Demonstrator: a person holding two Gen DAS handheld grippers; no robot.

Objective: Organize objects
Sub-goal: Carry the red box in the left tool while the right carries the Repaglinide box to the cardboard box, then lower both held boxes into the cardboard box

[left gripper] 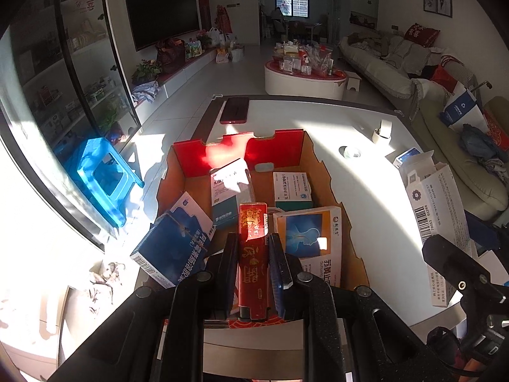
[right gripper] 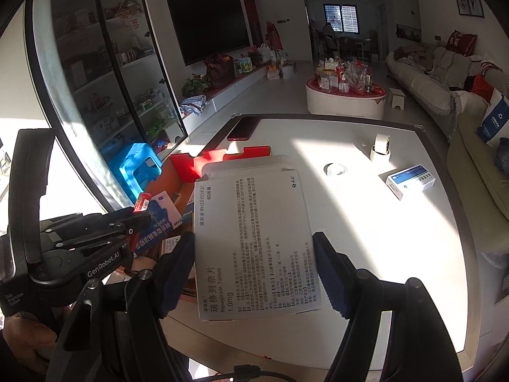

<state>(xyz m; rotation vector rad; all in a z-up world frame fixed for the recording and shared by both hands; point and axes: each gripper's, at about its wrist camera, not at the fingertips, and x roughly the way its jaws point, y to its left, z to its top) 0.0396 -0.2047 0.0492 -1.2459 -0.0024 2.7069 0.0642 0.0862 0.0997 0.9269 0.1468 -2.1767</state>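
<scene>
An open cardboard box (left gripper: 324, 172) with red flaps stands on the white table (left gripper: 366, 191). Several medicine cartons lie in it, among them a blue one (left gripper: 173, 245) leaning on its left wall. My left gripper (left gripper: 253, 251) is shut on a narrow red carton (left gripper: 253, 254) above the box's near end. My right gripper (right gripper: 254, 264) is shut on a white Repaglinide tablet carton (right gripper: 254, 238), held above the table just right of the box (right gripper: 181, 165). The left gripper also shows in the right wrist view (right gripper: 140, 219).
A dark red phone (left gripper: 234, 110) lies at the table's far left edge. A tape roll (right gripper: 381, 148), a small round lid (right gripper: 334, 169) and a blue-white carton (right gripper: 410, 181) lie on the right part. A blue stool (left gripper: 105, 175) stands on the floor at left.
</scene>
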